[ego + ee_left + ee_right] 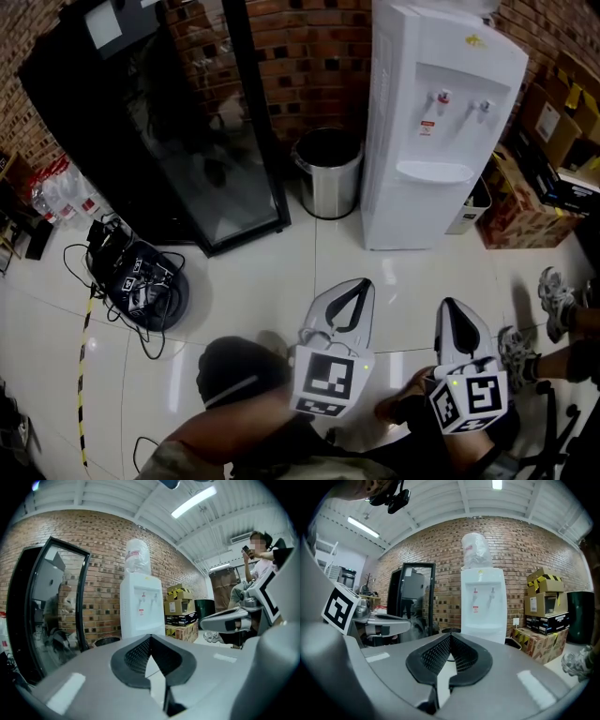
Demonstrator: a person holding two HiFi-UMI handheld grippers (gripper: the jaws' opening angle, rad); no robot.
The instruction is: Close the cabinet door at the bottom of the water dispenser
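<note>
The white water dispenser (441, 122) stands against the brick wall with a bottle on top. Its lower cabinet front (405, 216) shows as a plain white panel; I cannot tell if the door is ajar. My left gripper (361, 284) and right gripper (450, 305) hover side by side over the floor, a short way in front of the dispenser, both pointing at it. Both are shut with nothing between the pads. In the left gripper view the shut gripper (150, 637) lines up under the dispenser (139, 606). In the right gripper view the gripper (450, 635) hides the foot of the dispenser (483, 602).
A steel trash bin (328, 173) stands left of the dispenser, beside a black glass-door fridge (178, 122). Cardboard boxes (553, 141) and a small white bin (472, 206) sit to the right. A cable bundle (141, 281) lies on the floor; a person's shoes (553, 291) are at the right.
</note>
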